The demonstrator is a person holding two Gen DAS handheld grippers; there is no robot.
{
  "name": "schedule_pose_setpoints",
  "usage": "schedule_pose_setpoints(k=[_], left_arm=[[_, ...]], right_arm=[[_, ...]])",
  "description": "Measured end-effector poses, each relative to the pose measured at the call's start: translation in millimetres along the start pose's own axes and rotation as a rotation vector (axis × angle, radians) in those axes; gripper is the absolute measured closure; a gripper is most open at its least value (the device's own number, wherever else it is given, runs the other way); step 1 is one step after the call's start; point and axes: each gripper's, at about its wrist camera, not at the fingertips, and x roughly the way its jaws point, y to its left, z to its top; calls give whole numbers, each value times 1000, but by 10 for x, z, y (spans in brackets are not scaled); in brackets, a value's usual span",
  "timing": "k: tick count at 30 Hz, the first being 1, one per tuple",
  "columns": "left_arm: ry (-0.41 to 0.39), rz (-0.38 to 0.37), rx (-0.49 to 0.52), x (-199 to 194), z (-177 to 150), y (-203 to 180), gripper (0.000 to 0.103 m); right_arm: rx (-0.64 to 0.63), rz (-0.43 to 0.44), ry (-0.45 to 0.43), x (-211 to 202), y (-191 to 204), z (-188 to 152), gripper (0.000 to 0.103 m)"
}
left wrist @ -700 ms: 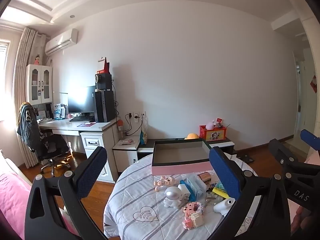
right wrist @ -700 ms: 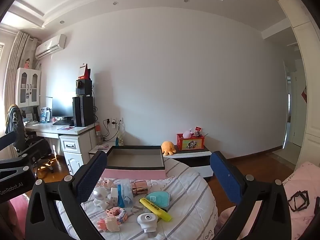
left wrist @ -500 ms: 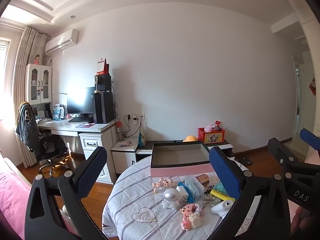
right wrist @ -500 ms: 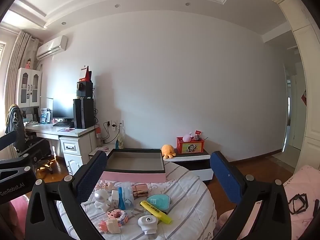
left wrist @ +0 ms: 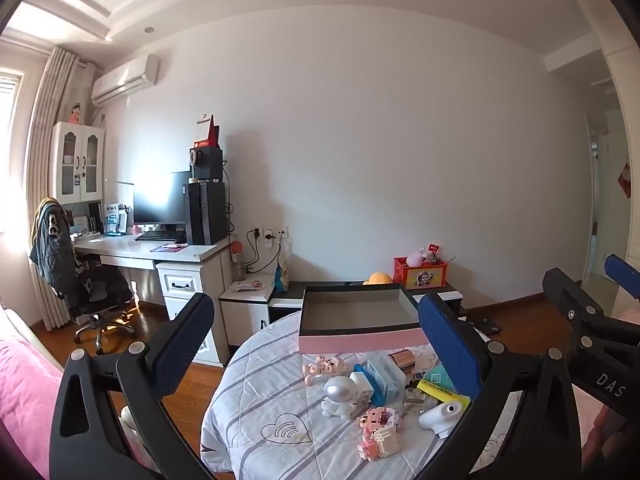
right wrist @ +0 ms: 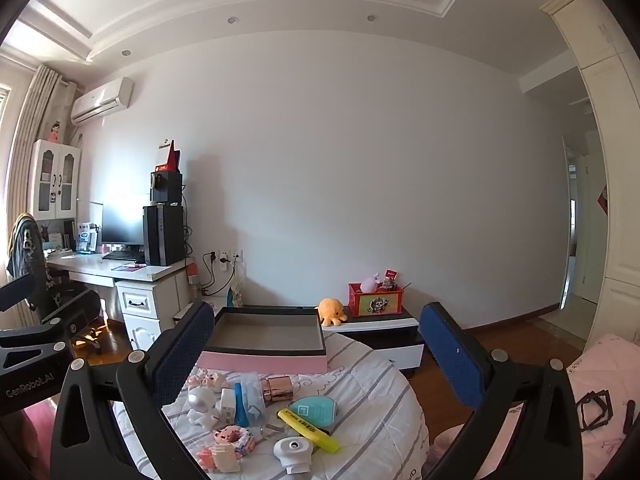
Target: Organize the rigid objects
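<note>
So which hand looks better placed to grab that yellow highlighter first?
Probably the right gripper: the yellow highlighter lies between its open fingers, while in the left gripper view a finger partly hides it.

On the round table (right wrist: pixel 376 408) in front of me I count one open pink box (right wrist: pixel 266 344) at the far side and, nearer, one silver astronaut figure (right wrist: pixel 200 402), one yellow highlighter (right wrist: pixel 308 428), one teal case (right wrist: pixel 314 408), one rose-gold cap (right wrist: pixel 278 388) and one white round gadget (right wrist: pixel 294 454). There are two pink block-built toys (right wrist: pixel 228 446) at the near left and one cluster of small pink figurines (left wrist: pixel 324 366) just before the box. Beyond the table I count one orange plush octopus (right wrist: pixel 332 310) and one red crate (right wrist: pixel 375 300).
</note>
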Motion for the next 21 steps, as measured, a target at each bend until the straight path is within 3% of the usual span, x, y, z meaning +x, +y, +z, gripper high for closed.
schedule_pose_setpoints(k=[21], left_arm=[[-2, -1, 3, -11, -37, -26, 0]], right_arm=[[6, -1, -1, -61, 2, 36, 0]])
